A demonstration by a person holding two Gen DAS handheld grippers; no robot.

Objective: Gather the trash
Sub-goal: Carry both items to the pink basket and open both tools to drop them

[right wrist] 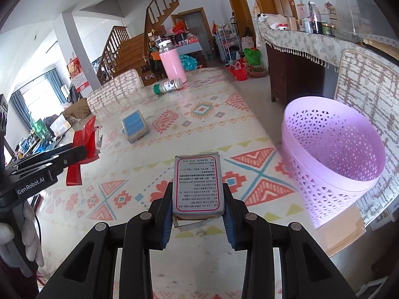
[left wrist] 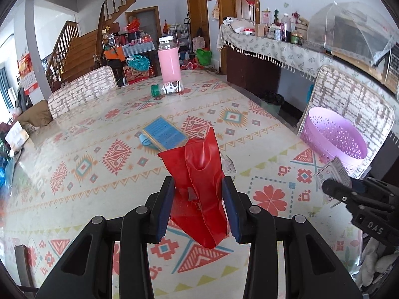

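Observation:
My left gripper [left wrist: 198,195] is shut on a crumpled red plastic wrapper [left wrist: 199,164], held above the patterned table [left wrist: 87,164]. My right gripper [right wrist: 198,189] is shut on a small silver carton with printed text [right wrist: 197,174], also lifted off the table. A lilac perforated basket [right wrist: 331,149] stands at the table's right edge, just right of the carton. In the left wrist view the basket [left wrist: 334,137] is at the right, with the right gripper [left wrist: 334,186] and its carton [left wrist: 333,173] in front of it. From the right wrist view, the left gripper [right wrist: 79,153] and the wrapper [right wrist: 84,134] are at the left.
A blue-topped box [left wrist: 164,134] lies mid-table. At the far end a tall pink bottle [left wrist: 169,61] stands next to a small green-capped bottle [left wrist: 168,88] on its side. Patterned chairs [left wrist: 82,89] flank the table. A sideboard with jars [left wrist: 274,49] runs along the right wall.

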